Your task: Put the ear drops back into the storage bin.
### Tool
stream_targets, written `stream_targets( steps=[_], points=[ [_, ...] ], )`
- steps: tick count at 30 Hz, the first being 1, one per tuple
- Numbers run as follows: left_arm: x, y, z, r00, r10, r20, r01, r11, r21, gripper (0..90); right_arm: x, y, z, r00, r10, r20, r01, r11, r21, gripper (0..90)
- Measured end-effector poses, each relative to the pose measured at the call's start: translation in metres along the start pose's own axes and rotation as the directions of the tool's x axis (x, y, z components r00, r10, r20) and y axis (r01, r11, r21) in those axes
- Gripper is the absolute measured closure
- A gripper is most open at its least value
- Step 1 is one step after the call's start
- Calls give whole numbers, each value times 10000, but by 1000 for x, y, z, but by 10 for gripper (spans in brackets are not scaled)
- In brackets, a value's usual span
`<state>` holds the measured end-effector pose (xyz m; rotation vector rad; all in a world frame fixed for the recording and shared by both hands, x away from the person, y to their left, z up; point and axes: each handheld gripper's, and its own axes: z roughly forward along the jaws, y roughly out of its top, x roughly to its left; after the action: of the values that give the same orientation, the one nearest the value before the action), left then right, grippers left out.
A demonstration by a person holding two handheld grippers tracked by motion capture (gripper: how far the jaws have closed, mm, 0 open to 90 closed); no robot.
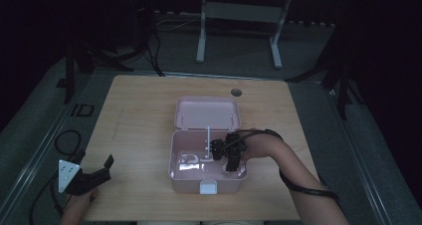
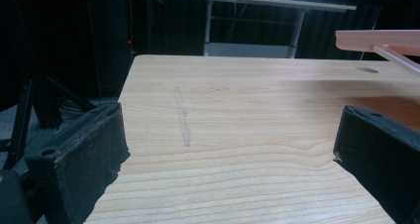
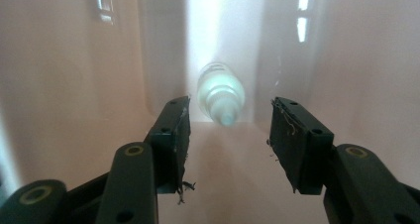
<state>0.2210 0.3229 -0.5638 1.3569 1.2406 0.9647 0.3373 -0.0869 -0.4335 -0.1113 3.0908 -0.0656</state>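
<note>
A pink plastic box (image 1: 172, 155) stands open at the middle of the wooden table (image 1: 139, 115), its lid (image 1: 207, 113) tipped back. My right gripper (image 1: 230, 160) reaches down inside the box at its right half. In the right gripper view its jaws (image 3: 229, 116) stand open, and a small clear bottle (image 3: 220, 92) lies on the box floor just beyond them, tip toward the camera, untouched. My left gripper (image 1: 97, 166) rests low over the table's front left corner, open and empty (image 2: 230, 130). The box lid's edge (image 2: 376, 39) shows at the upper right of the left gripper view.
A round cable hole (image 1: 236, 92) sits in the tabletop behind the box. A white table frame (image 1: 239, 16) stands on the dark floor beyond. Black cables (image 1: 67, 140) loop on the floor left of the table.
</note>
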Motion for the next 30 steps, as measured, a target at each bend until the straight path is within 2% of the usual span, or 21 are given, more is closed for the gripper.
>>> stream_targets(
  steps=[5, 8, 10, 12, 15, 16, 23, 30],
  points=[
    [0, 0, 0, 10000, 11, 4, -11, 10000, -5, 4, 2, -6, -19, 9998, 73, 182, -61, 9980, -636, 428],
    [0, 0, 0, 10000, 20, -4, -20, 10000, 0, 4, 1, -9, -27, 9992, 263, 292, -237, 9961, -850, 331],
    [0, 0, 0, 10000, 4, 7, -4, 10000, -21, 4, 1, -13, -32, 9985, 401, 377, -353, 9921, -1208, 233],
    [0, 0, 0, 10000, -13, 5, 13, 10000, -35, 4, 1, -18, -36, 9983, 416, 415, -350, 9883, -1485, 188],
    [0, 0, 0, 10000, -1, 6, 1, 10000, -18, 4, -1, -27, -44, 9974, 628, 345, -536, 9734, -2227, 156],
    [0, 0, 0, 10000, 3, 9, -3, 10000, -19, 4, -1, -31, -47, 9966, 681, 466, -547, 9681, -2444, 141],
    [0, 0, 0, 10000, 1, 6, -1, 10000, -22, 4, -4, -61, -59, 9867, 1303, 976, -992, 9565, -2743, 139],
    [0, 0, 0, 10000, 0, -13, 0, 10000, -22, 4, -6, -98, -62, 9685, 2206, 1157, -1784, 9384, -2958, 139]
  ],
)
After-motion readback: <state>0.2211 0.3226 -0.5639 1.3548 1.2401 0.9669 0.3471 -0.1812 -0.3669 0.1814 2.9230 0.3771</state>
